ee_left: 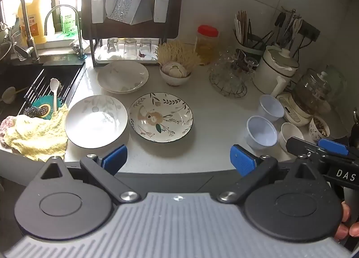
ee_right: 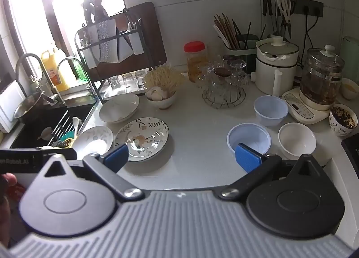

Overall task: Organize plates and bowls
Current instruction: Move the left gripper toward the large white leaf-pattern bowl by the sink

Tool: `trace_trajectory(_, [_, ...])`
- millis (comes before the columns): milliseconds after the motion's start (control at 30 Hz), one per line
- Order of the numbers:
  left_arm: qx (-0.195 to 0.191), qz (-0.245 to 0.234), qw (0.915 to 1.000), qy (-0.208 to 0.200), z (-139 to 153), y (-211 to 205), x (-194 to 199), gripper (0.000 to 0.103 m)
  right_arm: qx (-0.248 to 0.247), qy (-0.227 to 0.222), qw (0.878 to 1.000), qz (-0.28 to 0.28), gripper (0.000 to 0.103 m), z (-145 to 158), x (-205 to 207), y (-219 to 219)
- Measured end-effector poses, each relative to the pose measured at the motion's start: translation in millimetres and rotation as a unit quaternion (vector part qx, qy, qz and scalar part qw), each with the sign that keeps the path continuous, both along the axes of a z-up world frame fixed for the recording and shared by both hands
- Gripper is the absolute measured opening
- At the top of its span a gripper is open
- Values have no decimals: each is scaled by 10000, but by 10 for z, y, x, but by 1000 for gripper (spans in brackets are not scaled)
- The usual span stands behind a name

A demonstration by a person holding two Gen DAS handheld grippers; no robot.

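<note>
Three plates lie on the white counter: a floral plate (ee_left: 161, 120) (ee_right: 141, 139), a pale plate with a dark rim (ee_left: 96, 121) (ee_right: 95, 140) to its left, and a pale deep plate (ee_left: 123, 76) (ee_right: 119, 107) behind them. On the right stand two translucent plastic bowls (ee_left: 262, 132) (ee_right: 249, 138), (ee_left: 270, 107) (ee_right: 270, 110) and a white bowl (ee_left: 289, 133) (ee_right: 297, 140). My left gripper (ee_left: 178, 160) is open and empty at the counter's front edge. My right gripper (ee_right: 181, 157) is open and empty, its right finger over the near plastic bowl; it also shows in the left wrist view (ee_left: 314, 147).
A sink (ee_left: 33, 83) with a rack, spoon and yellow cloth (ee_left: 37, 136) lies left. A dish rack (ee_left: 132, 22) with upturned glasses stands behind. A garlic bowl (ee_left: 176, 74), wire basket of glasses (ee_left: 231, 74), white pot (ee_left: 277, 67), glass kettle (ee_right: 320, 78) and a filled cup (ee_right: 343, 121) crowd the back right.
</note>
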State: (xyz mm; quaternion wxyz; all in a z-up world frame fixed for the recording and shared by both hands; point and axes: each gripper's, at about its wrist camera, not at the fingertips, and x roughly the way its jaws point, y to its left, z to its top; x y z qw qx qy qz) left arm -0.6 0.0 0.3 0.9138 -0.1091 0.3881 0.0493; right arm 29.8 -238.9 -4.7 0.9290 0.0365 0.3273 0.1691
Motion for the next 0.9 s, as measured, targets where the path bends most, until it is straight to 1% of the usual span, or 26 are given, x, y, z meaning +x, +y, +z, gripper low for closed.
trace_trajectory(167, [-20, 60, 10000, -22, -25, 38, -21, 100, 8, 3, 10000, 27, 103, -27, -31, 9])
trace_trajectory(300, [1, 124, 9999, 11, -53, 76, -26, 100, 53, -39, 10000, 32, 103, 15, -2, -6])
trace_trajectory(367, [-1, 118, 9999, 11, -12, 82, -26, 100, 59, -45, 9999, 70, 103, 28, -6, -31])
trace_trajectory(400, [9, 121, 9999, 44, 19, 72, 25, 100, 20, -29, 10000, 61, 103, 7, 4, 35])
trace_trajectory(600, [11, 68, 10000, 50, 16, 47, 54, 100, -21, -3, 10000, 20, 103, -9, -1, 32])
trace_trajectory(900, [-42, 20, 10000, 53, -6, 60, 63, 100, 78, 56, 9999, -68, 103, 4, -12, 16])
